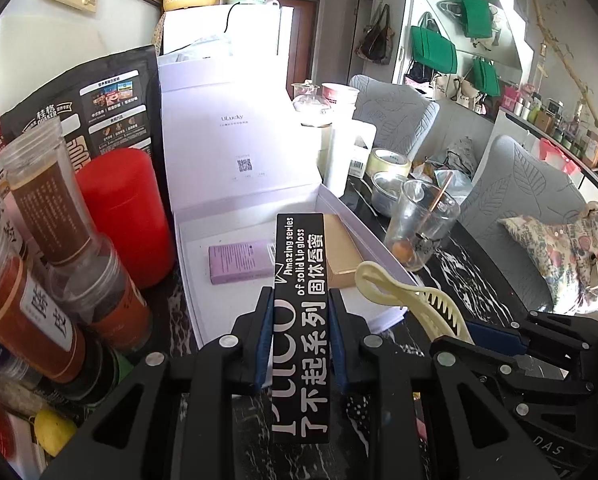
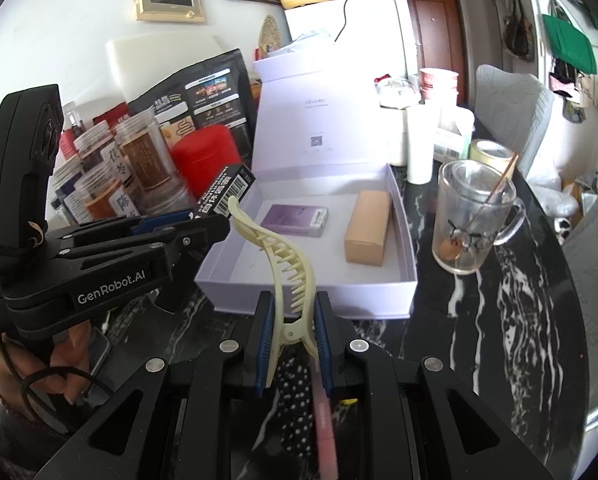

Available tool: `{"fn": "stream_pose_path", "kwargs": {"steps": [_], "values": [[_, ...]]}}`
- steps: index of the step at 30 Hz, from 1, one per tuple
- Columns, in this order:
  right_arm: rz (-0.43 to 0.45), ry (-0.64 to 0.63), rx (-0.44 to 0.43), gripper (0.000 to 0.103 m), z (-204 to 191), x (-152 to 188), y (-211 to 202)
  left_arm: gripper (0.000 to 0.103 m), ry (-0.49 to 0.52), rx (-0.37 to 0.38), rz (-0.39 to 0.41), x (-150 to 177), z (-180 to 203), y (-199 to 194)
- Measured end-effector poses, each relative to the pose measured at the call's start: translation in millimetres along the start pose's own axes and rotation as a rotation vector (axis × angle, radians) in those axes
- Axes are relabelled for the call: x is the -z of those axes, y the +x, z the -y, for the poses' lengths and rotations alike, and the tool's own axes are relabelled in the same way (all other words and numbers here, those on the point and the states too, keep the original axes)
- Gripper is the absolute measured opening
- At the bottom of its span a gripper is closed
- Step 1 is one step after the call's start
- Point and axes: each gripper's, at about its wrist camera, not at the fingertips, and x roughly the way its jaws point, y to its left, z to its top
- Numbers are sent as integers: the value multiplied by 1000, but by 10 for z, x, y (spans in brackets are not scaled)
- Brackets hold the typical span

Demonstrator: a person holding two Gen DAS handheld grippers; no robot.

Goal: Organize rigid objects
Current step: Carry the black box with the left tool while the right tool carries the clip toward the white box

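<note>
My left gripper [image 1: 300, 308] is shut on a long black lip gloss box [image 1: 300, 280], held just above the front edge of an open white gift box [image 1: 203, 312]. The gift box [image 2: 323, 300] holds a purple box [image 2: 295, 220] and a tan box [image 2: 369, 232]; they also show in the left wrist view as the purple box [image 1: 239, 262] and the tan box [image 1: 339, 256]. My right gripper [image 2: 292, 320] is shut on a cream hair clip [image 2: 287, 268], upright, just in front of the gift box. The clip [image 1: 415, 300] and right gripper [image 1: 495, 336] show right of my left gripper.
Spice jars [image 1: 51, 220], a red canister [image 1: 127, 216] and a black pouch [image 1: 99, 100] stand left of the gift box. A glass mug [image 2: 475, 216] with a stick, tape roll [image 2: 491, 152], white bottles [image 2: 419, 144] and grey chairs [image 1: 519, 200] are on the right. The table [image 2: 519, 320] is black marble.
</note>
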Motion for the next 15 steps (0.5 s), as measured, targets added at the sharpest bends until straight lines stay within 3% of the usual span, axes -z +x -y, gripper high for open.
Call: {"fn": "stream_pose_path", "kwargs": {"steps": [15], "values": [[40, -9, 78, 20, 130, -479, 200, 25, -48, -23, 20, -404, -201, 400]]}}
